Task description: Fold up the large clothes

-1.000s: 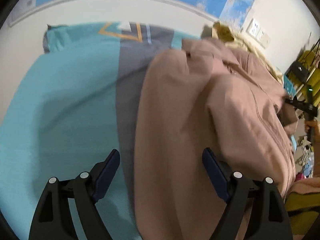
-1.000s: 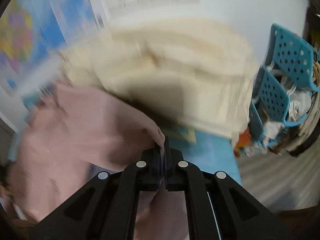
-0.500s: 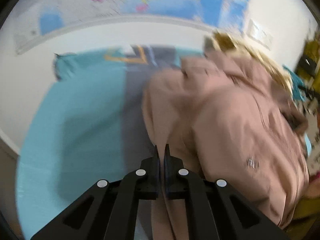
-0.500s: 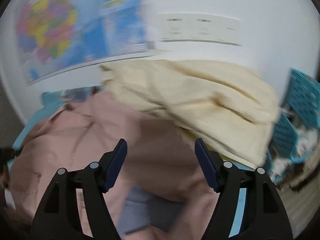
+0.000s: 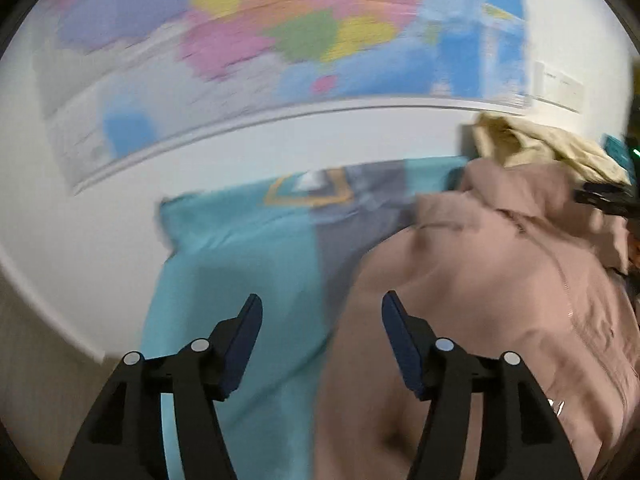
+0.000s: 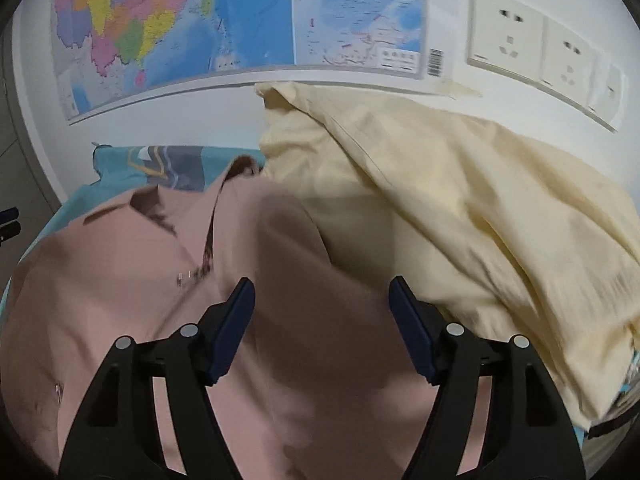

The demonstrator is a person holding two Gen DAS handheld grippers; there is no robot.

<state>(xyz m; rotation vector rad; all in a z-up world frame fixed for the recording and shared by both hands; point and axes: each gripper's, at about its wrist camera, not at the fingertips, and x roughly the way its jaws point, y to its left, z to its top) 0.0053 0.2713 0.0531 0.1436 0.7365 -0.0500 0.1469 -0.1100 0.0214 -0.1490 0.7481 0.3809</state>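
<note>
A large dusty-pink shirt [image 5: 480, 300] lies rumpled on a teal and grey bed sheet [image 5: 240, 264]. In the right wrist view the pink shirt [image 6: 140, 280] fills the lower left, its collar toward the wall. My left gripper [image 5: 322, 312] is open and empty, above the shirt's left edge and the sheet. My right gripper [image 6: 322, 296] is open and empty, just above the pink shirt. A cream garment [image 6: 440, 184] is heaped beside the shirt on the right; it also shows in the left wrist view [image 5: 540, 148].
A white wall with a colourful map [image 6: 240, 16] runs along the far edge of the bed. Wall sockets [image 6: 532, 48] sit at the upper right. The other gripper's black tip [image 5: 604, 196] shows at the right edge.
The left gripper shut half a second ago and has opened again, lifting away from the shirt. The right gripper let go of the pink cloth and stays open.
</note>
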